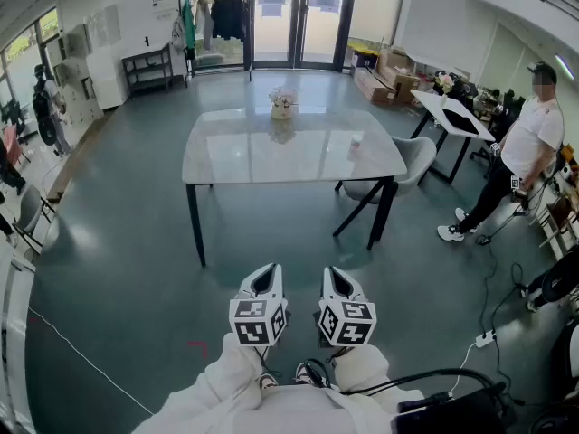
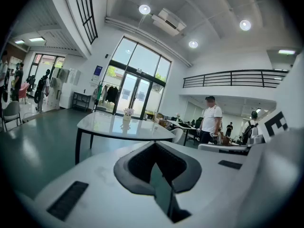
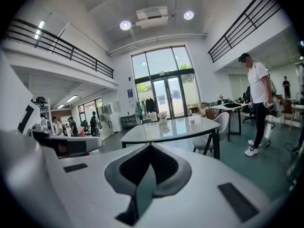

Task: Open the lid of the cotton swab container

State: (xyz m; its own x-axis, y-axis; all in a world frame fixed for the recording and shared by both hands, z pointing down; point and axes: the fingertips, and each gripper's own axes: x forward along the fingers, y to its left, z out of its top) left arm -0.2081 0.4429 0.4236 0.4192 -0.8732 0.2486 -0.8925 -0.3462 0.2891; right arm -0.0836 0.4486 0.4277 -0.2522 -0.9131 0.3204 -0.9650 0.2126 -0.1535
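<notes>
Jaws are seen fully closed on the left gripper and the right gripper, with nothing gripped. Both are held side by side, low and close to the body. The table is located well ahead of both tips, untouched. A small pale container, probably the cotton swab container but too small to confirm, is placed on it ahead and right of the right gripper. A flower vase is set farther ahead, roughly in line with the left gripper.
</notes>
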